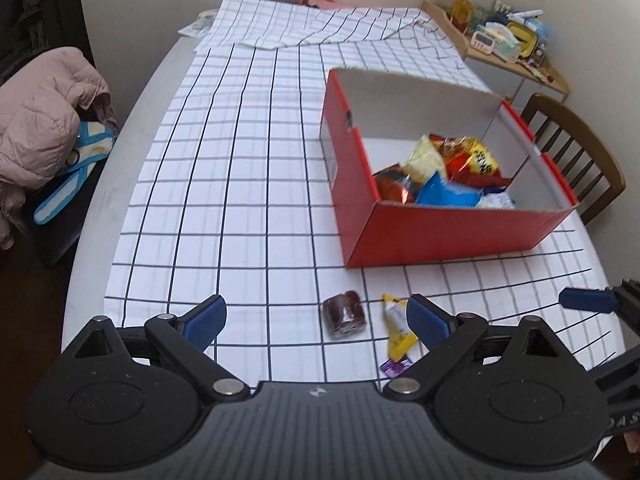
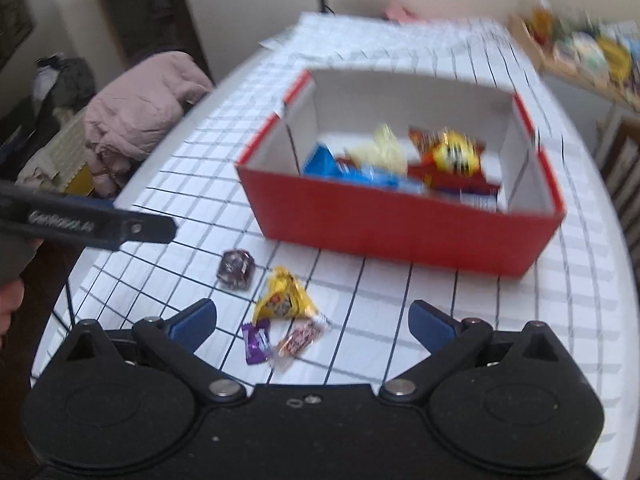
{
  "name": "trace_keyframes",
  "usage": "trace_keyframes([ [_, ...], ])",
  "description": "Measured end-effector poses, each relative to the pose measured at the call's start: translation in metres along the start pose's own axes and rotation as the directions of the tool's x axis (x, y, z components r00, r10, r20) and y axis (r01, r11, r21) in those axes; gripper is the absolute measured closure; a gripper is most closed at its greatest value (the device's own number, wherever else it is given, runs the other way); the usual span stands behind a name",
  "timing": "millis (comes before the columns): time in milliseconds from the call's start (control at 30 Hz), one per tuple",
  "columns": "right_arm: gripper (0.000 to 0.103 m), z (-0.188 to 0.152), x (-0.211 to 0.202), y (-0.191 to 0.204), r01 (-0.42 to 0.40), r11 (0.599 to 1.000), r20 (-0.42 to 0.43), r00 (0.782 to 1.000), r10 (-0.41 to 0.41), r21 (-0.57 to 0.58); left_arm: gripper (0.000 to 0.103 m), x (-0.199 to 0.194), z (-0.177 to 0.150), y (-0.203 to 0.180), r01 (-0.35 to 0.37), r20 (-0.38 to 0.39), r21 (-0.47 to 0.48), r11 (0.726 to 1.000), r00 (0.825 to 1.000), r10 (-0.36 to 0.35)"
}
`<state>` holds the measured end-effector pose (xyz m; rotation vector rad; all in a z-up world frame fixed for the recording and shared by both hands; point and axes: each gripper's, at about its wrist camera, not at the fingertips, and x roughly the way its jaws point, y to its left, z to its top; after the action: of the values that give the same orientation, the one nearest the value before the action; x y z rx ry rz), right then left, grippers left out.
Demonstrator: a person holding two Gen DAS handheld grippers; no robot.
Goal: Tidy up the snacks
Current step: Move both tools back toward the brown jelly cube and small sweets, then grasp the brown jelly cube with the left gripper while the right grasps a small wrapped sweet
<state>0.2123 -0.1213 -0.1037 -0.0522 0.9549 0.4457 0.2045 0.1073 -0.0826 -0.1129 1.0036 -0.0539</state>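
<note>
The left gripper hovers low over the checked tablecloth with its jaws wide and nothing between them. The right gripper is likewise spread wide and holds nothing.

The red box stands on the cloth at 1 o'clock in the left wrist view. It contains several snack packets, including a blue bag, a pale yellow bag and a red-and-yellow bag.

Four snacks lie loose on the cloth, outside the box, near the table's front edge. In the right wrist view, a dark round wrapped sweet sits at 11 o'clock from the gripper. A yellow packet lies just beside it. A purple candy and a pink-and-white wrapper rest between the fingers.

A wooden chair stands at 2 o'clock beyond the box.
</note>
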Motion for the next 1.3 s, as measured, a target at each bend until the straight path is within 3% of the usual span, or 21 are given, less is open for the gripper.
trace_keyframes([
  [133, 0.005, -0.004, 0.026, -0.004, 0.074, 0.993, -0.084, 0.994, -0.067, 0.092, 0.006, 0.018, -0.002, 0.002, -0.012, -0.03, -0.01, 1.0, 0.999, 0.012],
  [267, 0.009, -0.01, 0.045, -0.002, 0.118, 0.988, -0.133, 0.986, -0.105, 0.098, 0.006, 0.038, -0.001, 0.001, -0.017, -0.071, -0.024, 1.0, 0.997, 0.015],
  [533, 0.011, -0.011, 0.072, 0.0, 0.139, 0.983, -0.187, 0.976, -0.115, 0.118, 0.006, 0.079, 0.003, -0.005, -0.073, -0.145, -0.053, 0.996, 0.987, 0.064],
  [700, 0.014, -0.007, 0.083, 0.003, 0.163, 0.979, -0.203, 0.97, -0.136, 0.126, 0.007, 0.088, 0.007, -0.01, -0.088, -0.151, -0.058, 0.994, 0.985, 0.078],
  [833, 0.02, -0.007, 0.088, 0.004, 0.179, 0.975, -0.209, 0.966, -0.15, 0.13, 0.019, 0.098, 0.009, -0.01, -0.099, -0.195, -0.063, 0.993, 0.977, 0.085],
  [967, 0.026, -0.007, 0.089, 0.003, 0.163, 0.971, -0.21, 0.97, -0.124, 0.177, 0.02, 0.104, 0.011, -0.007, -0.089, -0.23, -0.094, 0.992, 0.971, 0.065],
  [1100, 0.038, -0.008, 0.091, 0.004, 0.182, 0.96, -0.213, 0.967, -0.136, 0.212, 0.028, 0.106, 0.012, -0.005, -0.063, -0.251, -0.131, 0.989, 0.968, 0.029],
  [1300, 0.057, -0.01, 0.088, 0.009, 0.175, 0.957, -0.204, 0.97, -0.129, 0.229, 0.05, 0.11, 0.01, -0.007, -0.034, -0.274, -0.157, 0.987, 0.962, -0.01],
])
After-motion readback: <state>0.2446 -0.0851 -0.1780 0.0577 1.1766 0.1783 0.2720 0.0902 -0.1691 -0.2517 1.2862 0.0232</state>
